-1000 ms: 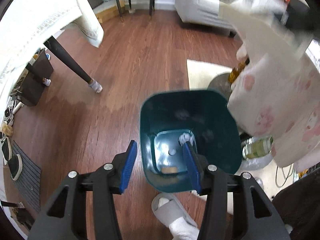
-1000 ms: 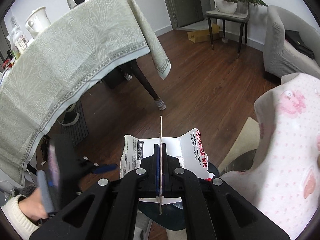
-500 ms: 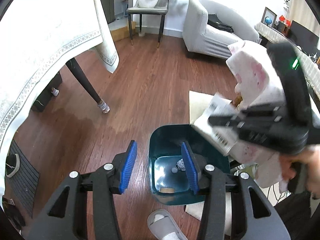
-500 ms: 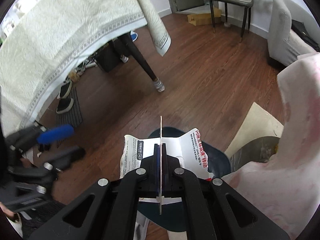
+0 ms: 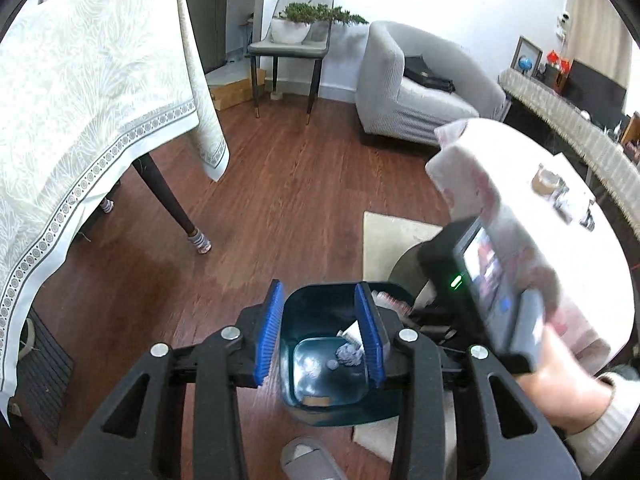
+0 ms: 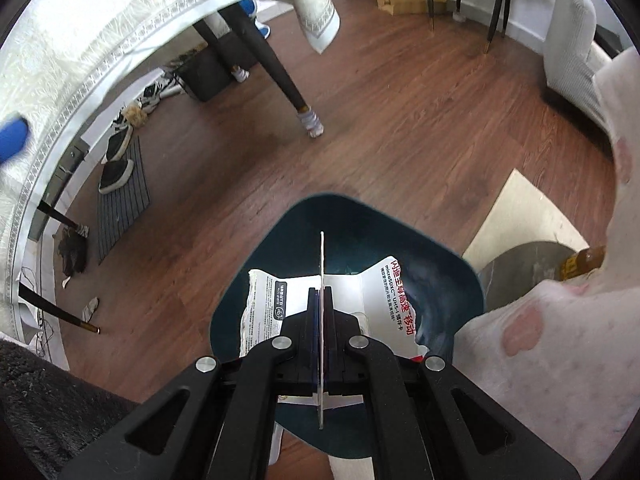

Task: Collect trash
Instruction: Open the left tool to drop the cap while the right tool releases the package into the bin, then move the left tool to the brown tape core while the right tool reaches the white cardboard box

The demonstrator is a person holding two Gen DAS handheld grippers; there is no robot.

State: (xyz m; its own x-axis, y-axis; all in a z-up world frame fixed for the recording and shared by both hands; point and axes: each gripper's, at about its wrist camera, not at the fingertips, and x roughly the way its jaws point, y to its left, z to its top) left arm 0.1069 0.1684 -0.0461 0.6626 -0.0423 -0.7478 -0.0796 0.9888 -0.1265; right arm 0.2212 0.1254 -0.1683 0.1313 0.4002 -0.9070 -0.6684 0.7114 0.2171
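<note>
A dark teal trash bin (image 5: 312, 408) stands on the wood floor; a crumpled wad (image 5: 349, 354) lies at its bottom. My left gripper (image 5: 320, 332) is open and empty, held above the bin. My right gripper (image 6: 320, 300) is shut on a torn white card package with red and black print (image 6: 390, 292), held directly over the bin's opening (image 6: 348, 220). The right gripper's body and the hand holding it (image 5: 492, 312) show at the bin's right side in the left wrist view.
A table with a pale green cloth (image 5: 80, 128) and dark legs (image 6: 280, 80) stands to the left. A round table with a pink-spotted white cloth (image 5: 560, 220) is at the right. A grey sofa (image 5: 412, 92) and a chair (image 5: 288, 48) stand behind. A slipper (image 5: 308, 460) lies by the bin.
The right gripper has come down over the bin with the package in it. The left gripper has risen and tilted up, so more of the room shows.
</note>
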